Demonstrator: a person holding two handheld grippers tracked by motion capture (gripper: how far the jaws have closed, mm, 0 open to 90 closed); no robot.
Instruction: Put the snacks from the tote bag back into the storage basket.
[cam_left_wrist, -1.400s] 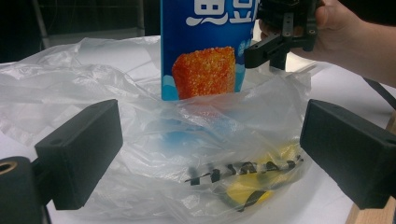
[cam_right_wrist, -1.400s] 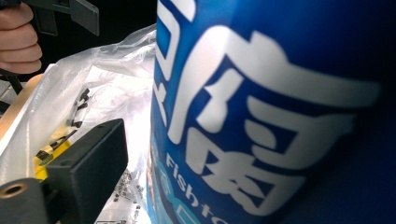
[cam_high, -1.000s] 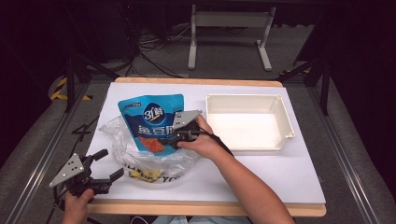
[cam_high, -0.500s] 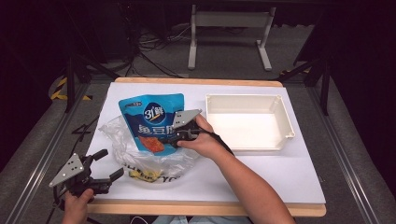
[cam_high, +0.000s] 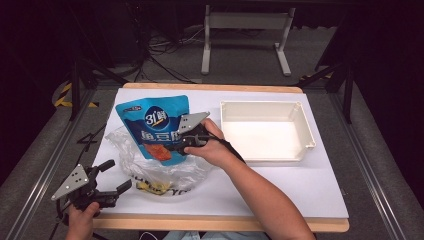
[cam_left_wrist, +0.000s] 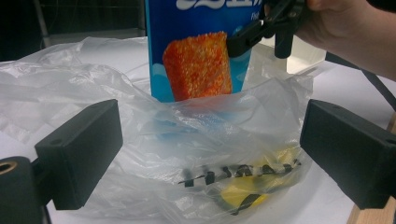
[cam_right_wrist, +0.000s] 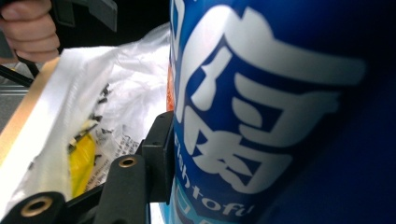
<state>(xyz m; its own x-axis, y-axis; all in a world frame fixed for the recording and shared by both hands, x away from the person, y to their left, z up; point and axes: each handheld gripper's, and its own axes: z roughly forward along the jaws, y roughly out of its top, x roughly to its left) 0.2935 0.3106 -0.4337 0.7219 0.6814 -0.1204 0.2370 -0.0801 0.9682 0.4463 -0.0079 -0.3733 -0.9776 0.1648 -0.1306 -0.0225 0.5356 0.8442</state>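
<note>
Left gripper: it sits at the near left corner of the bench, held in the person's left hand. Its fingers stand wide open and hold nothing; in the left gripper view the bag lies just ahead of them, not between them.
Plastic bag: clear and crumpled, it lies on the white bench between the two grippers. A yellow packet is inside it, under black print.
Blue pouch: it stands upright with its lower end inside the open mouth of the plastic bag. An orange food picture shows on the front.
Right gripper: its fingers have just been closing and now they pinch the right edge of the blue pouch. In the right gripper view one black finger presses against the pouch side.
White tray: it rests farther to the right on the bench, well apart from the pouch.
</note>
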